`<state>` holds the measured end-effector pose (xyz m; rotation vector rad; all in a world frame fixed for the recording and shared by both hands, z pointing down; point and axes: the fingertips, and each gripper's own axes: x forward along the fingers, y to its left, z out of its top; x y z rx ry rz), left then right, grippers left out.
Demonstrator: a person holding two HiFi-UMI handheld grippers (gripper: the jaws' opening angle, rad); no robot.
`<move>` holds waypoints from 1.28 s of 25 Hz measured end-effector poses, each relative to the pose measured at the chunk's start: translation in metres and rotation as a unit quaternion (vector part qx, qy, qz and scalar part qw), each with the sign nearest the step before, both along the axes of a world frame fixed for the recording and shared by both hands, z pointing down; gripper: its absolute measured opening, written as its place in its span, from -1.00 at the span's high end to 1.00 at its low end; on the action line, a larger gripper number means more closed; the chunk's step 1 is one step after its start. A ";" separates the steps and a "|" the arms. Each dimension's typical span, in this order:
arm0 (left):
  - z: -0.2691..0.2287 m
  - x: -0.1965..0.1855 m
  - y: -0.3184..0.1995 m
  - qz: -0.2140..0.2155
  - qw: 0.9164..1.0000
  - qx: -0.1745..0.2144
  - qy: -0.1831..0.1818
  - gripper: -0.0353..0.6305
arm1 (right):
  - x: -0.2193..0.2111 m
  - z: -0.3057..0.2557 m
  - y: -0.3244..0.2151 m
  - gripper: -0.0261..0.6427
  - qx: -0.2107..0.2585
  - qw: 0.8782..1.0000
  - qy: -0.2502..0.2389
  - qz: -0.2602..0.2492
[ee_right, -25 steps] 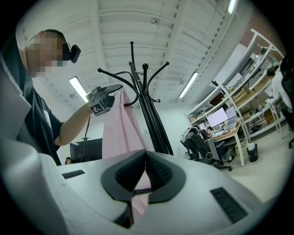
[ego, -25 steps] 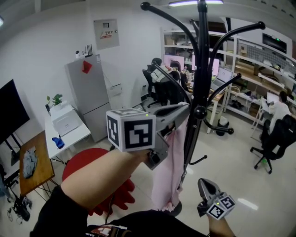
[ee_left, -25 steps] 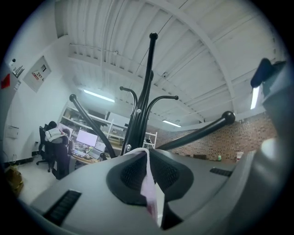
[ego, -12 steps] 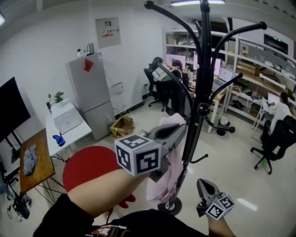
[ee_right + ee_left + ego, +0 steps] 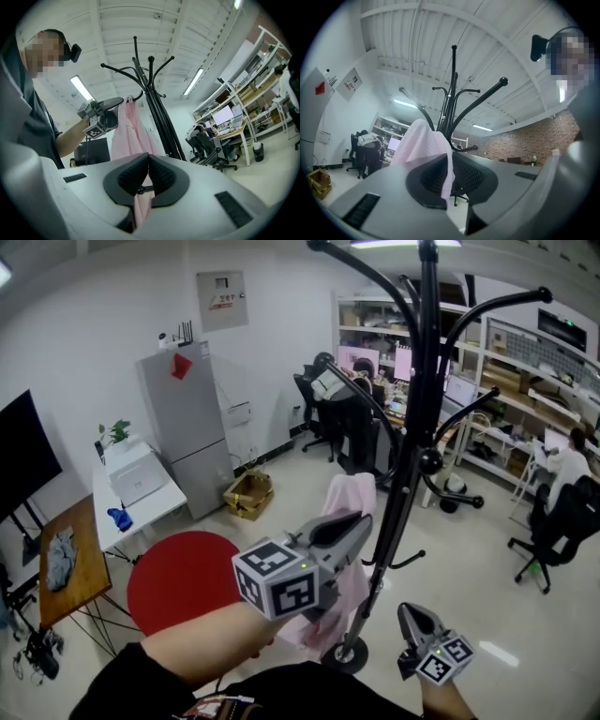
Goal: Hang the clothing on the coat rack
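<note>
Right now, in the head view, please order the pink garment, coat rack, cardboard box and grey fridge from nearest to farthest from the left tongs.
1. Pink garment: pinched in the left tongs.
2. Coat rack: just to their right.
3. Cardboard box: low down, farther off to the left.
4. Grey fridge: beyond the box, farther left.

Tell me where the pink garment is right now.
In the head view the pink garment hangs near centre frame, just left of the coat rack pole. Its upper part is pinched in the left gripper.
</note>
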<state>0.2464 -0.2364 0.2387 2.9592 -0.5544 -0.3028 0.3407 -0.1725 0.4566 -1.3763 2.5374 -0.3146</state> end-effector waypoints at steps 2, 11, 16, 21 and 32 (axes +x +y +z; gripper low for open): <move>0.003 -0.002 0.005 0.004 1.000 0.006 -0.003 0.79 | -0.001 0.000 -0.001 0.95 -0.002 1.000 0.001 -0.001; 0.019 -0.022 0.028 0.032 0.999 0.011 0.021 0.64 | -0.011 -0.002 0.000 0.95 0.000 1.000 0.006 -0.008; 0.023 -0.035 0.049 0.057 0.997 0.021 0.038 0.64 | -0.014 -0.007 0.005 0.95 0.007 1.000 0.010 -0.012; 0.040 -0.066 0.050 0.048 0.998 -0.004 0.048 0.64 | -0.027 -0.019 0.014 0.95 0.019 0.999 0.017 -0.021; 0.133 -0.202 0.023 -0.042 0.998 -0.044 0.016 0.64 | -0.154 -0.039 0.032 0.95 0.037 0.989 0.072 -0.127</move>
